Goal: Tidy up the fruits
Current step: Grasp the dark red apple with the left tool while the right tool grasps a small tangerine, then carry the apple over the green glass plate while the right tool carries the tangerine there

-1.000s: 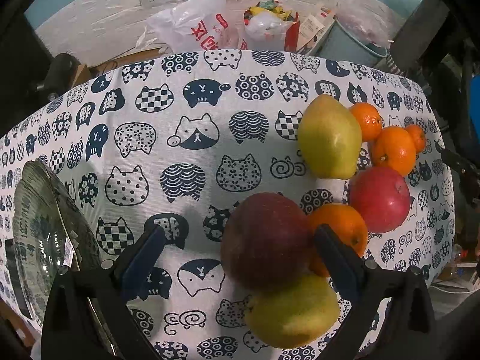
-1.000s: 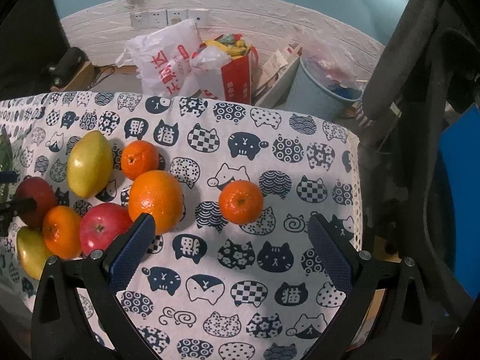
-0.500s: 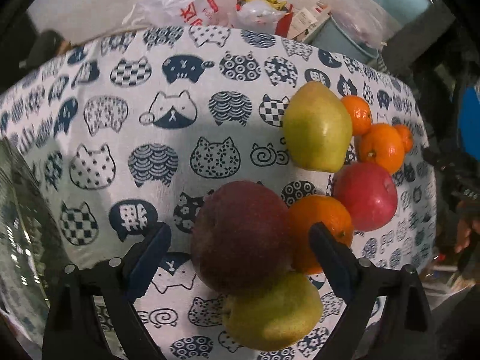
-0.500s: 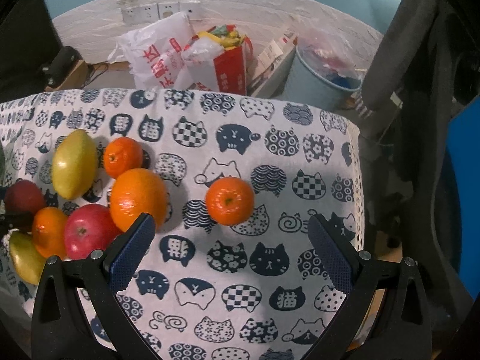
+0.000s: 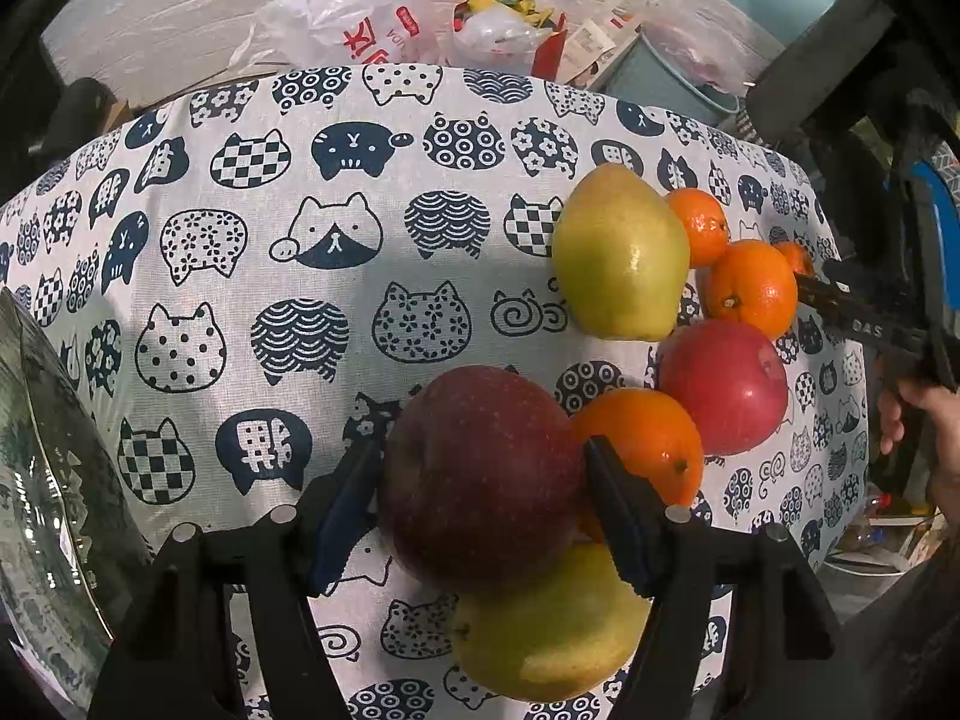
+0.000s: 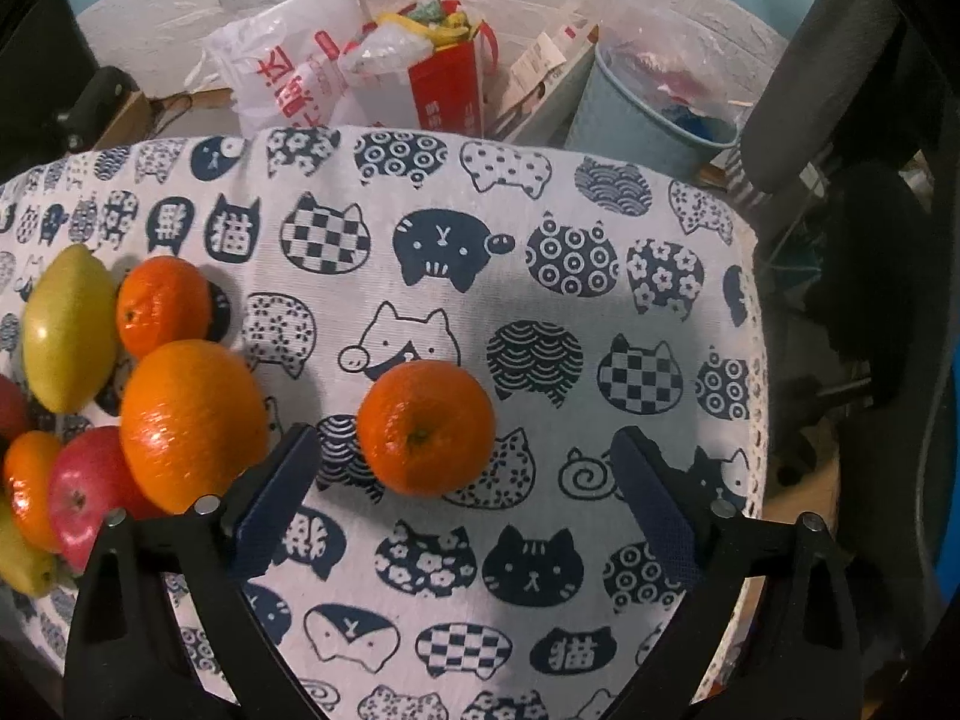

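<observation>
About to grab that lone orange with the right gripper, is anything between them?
Nothing visible. The lone orange sits on bare tablecloth, just ahead of the open right gripper and apart from the big orange on the left.

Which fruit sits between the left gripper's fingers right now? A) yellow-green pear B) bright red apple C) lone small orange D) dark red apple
D: in the left wrist view the left gripper has its blue pads against both sides of the dark red apple, while the right gripper is open, with the lone small orange just ahead of it.
</observation>
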